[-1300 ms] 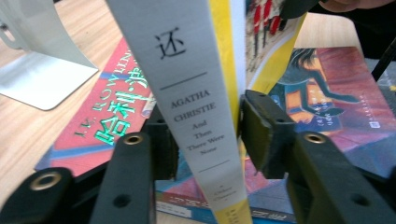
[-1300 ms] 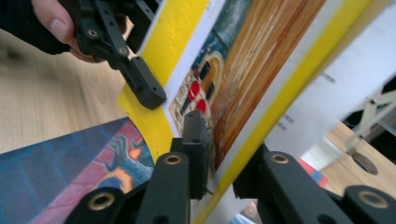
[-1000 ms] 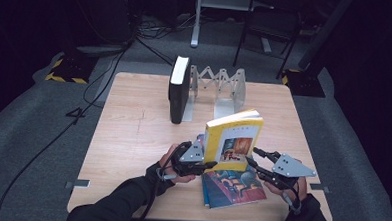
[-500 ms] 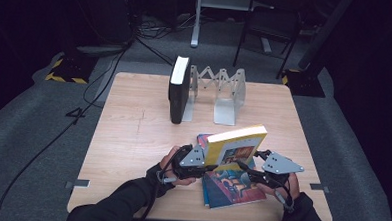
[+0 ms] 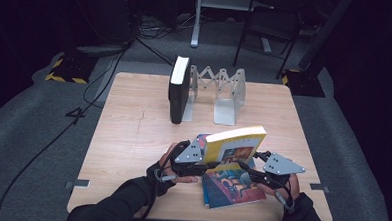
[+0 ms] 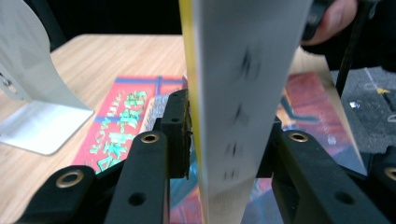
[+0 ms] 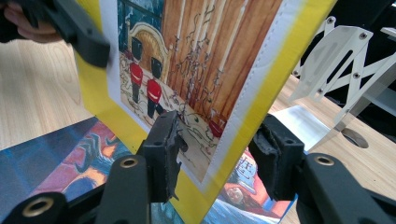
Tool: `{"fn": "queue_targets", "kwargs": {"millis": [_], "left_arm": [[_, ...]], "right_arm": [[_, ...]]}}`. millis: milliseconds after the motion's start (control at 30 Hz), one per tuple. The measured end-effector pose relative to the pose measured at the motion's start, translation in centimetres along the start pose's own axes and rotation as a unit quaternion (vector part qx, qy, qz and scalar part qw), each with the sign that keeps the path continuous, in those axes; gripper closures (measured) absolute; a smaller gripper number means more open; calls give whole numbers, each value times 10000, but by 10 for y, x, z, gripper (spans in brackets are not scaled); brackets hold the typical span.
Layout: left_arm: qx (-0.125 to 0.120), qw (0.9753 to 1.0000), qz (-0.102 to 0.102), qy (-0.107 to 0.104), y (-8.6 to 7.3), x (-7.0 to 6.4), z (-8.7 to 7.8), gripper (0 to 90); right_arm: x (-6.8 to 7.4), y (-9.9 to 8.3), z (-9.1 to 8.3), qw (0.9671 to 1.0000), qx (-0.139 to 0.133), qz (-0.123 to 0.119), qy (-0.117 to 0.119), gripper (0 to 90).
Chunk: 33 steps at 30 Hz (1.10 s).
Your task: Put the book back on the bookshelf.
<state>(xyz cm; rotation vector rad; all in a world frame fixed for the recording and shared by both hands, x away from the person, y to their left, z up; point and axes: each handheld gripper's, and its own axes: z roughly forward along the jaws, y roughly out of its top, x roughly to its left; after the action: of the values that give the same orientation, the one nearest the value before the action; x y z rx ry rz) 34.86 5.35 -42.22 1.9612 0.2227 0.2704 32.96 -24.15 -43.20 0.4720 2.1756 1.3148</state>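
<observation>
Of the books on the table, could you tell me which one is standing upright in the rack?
The black book stands in the metal rack; the yellow book is held up by both grippers, another lies flat.

Ahead of me the bench [image 5: 133, 133] lies bare on the left — open wood from its near edge up to the black book [image 5: 178, 89] standing at the back. Beside that book the metal expanding bookend rack [image 5: 220, 91] stands with its slots open. Between the rack and my yellow book [image 5: 235, 147] runs a strip of free bench. Below, the flat colourful book [image 5: 233, 187] covers the near surface — my left gripper [image 5: 201, 166] and right gripper [image 5: 249, 173] flank the yellow book closely.
</observation>
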Motion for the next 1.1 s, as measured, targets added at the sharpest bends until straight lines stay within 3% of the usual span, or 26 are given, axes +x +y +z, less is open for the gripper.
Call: {"fn": "queue_targets", "kwargs": {"millis": [400, 567, 633, 900, 1033, 1100], "left_arm": [[-418, 9991, 93, 67, 29, -2, 0, 628], [-412, 9990, 93, 133, 37, -1, 1, 733], [-414, 9990, -8, 164, 37, 1, 2, 743], [-412, 9963, -29, 758, 46, 13, 1, 749], [-507, 9920, -85, 1153, 52, 27, -7, 750], [-541, 9872, -83, 1498, 55, 34, -14, 750]], "right_arm": [[1, 1, 0, 10000, 20, -12, -10, 521], [1, 0, 0, 10000, 25, -21, 17, 487], [0, 0, 0, 10000, 47, -25, 25, 464], [-14, -9, -8, 9995, 216, 188, -98, 394], [-17, -14, -9, 9989, 358, 223, -195, 388], [-19, -16, -10, 9986, 395, 259, -229, 389]]}}
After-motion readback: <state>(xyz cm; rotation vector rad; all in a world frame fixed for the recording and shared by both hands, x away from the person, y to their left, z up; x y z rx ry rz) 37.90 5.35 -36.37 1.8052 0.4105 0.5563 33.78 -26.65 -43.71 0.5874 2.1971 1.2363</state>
